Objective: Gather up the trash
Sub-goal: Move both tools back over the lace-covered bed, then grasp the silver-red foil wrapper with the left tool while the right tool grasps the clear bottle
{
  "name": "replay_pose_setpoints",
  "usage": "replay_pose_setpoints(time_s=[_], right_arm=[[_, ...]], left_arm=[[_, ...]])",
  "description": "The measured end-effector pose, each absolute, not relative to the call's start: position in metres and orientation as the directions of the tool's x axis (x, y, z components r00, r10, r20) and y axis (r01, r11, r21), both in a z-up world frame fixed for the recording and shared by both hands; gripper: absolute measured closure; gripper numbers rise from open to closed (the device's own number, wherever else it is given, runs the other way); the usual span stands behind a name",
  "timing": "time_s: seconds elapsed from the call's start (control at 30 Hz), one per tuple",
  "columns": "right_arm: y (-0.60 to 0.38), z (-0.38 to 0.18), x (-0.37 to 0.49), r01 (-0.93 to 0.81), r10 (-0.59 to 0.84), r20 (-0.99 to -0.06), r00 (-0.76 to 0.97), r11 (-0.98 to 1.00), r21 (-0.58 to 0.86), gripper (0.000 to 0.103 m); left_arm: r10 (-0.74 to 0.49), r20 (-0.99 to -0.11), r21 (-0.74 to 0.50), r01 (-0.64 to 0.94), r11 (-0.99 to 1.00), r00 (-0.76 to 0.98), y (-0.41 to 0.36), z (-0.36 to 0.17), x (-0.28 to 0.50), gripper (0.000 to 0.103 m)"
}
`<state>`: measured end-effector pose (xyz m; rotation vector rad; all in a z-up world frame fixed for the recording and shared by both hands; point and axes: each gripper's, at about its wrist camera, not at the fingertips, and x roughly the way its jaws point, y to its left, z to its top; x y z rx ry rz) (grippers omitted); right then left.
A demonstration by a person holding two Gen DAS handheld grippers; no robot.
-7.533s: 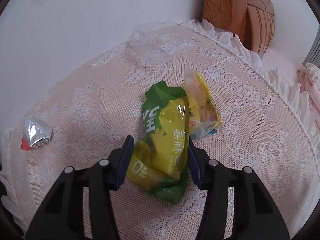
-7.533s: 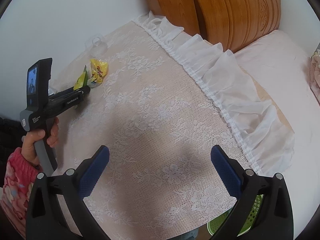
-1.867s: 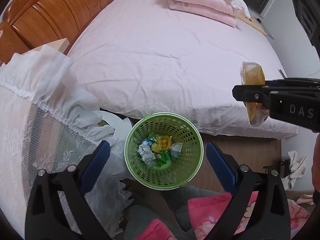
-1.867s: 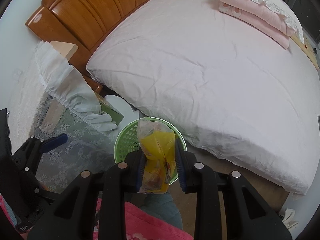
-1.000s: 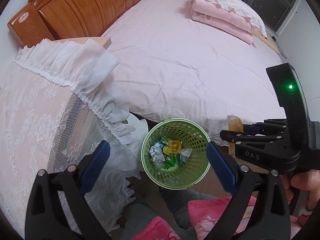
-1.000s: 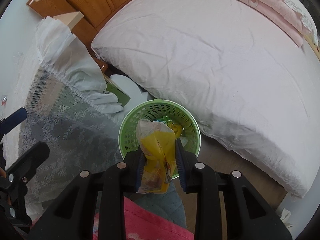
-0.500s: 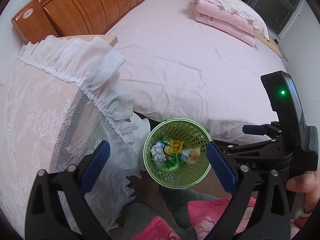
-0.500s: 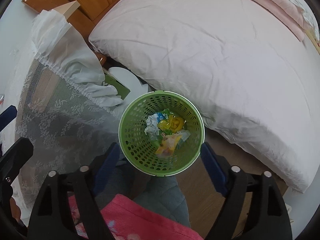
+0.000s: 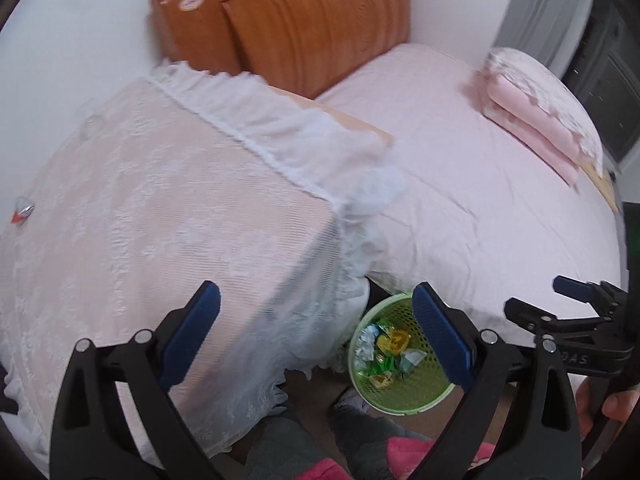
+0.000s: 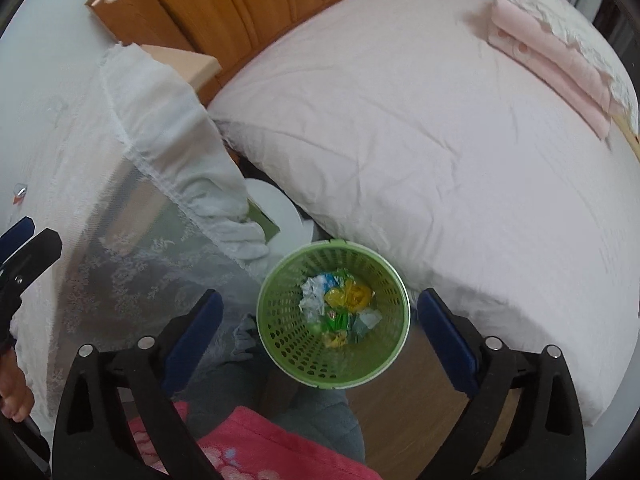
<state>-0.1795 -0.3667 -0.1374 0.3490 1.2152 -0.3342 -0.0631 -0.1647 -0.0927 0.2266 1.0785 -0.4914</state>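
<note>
Soft daylight, motion blur, fisheye warping

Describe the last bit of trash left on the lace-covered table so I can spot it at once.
Start at the table under the white lace cloth, beside the bed. Follow its top to the far left edge, away from the green basket on the floor. There lies a small crumpled wrapper, shiny silver with a red corner, the only coloured thing on the cloth.

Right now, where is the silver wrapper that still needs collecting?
The silver wrapper lies on the lace table at the far left edge of the left wrist view, well away from the green bin on the floor.
</note>
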Motion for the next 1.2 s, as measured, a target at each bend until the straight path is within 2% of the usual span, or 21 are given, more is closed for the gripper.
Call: replay_pose_setpoints(time_s=[0.23, 0.5, 0.77, 0.97, 1.07, 1.13, 1.17, 1.2], right_arm=[[-0.313, -0.1, -0.094, 0.254, 0.003, -0.907, 0.422, 0.96, 0.121, 0.002], [-0.212, -0.074, 0.022, 0.123, 0.096, -0.878, 0.469, 0.977, 0.173, 0.002], [-0.127, -0.087, 0.126, -0.002, 0.136, -0.883, 0.448, 0.989, 0.151, 0.002], [-0.079, -0.102, 0.172, -0.07, 0.148, -0.897, 0.417, 0.989, 0.131, 0.002], [-0.067, -0.112, 0.187, -0.078, 0.15, -0.904, 0.4, 0.988, 0.13, 0.002], [-0.06, -0.117, 0.193, -0.086, 0.152, -0.909, 0.388, 0.988, 0.128, 0.002], [-0.058, -0.12, 0.195, -0.091, 0.148, -0.912, 0.384, 0.988, 0.122, 0.002], [-0.056, -0.121, 0.195, -0.094, 0.145, -0.913, 0.381, 0.989, 0.117, 0.002]], left_arm=[[-0.089, -0.866, 0.001, 0.18, 0.984, 0.491, -0.032, -0.082, 0.014, 0.011], [0.111, -0.861, 0.059, -0.12, 0.991, 0.496, 0.113, -0.105, 0.136, 0.011], [0.188, -0.866, 0.056, -0.284, 0.957, 0.464, 0.204, -0.159, 0.254, 0.011], [0.164, -0.889, 0.021, -0.32, 0.947, 0.427, 0.23, -0.19, 0.298, 0.011], [0.145, -0.89, -0.005, -0.326, 0.945, 0.432, 0.233, -0.195, 0.304, 0.021], [0.138, -0.887, -0.015, -0.328, 0.945, 0.44, 0.233, -0.196, 0.305, 0.034], [0.149, -0.885, -0.004, -0.326, 0.945, 0.442, 0.233, -0.196, 0.305, 0.035], [0.151, -0.88, 0.0, -0.319, 0.948, 0.45, 0.231, -0.196, 0.305, 0.041]])
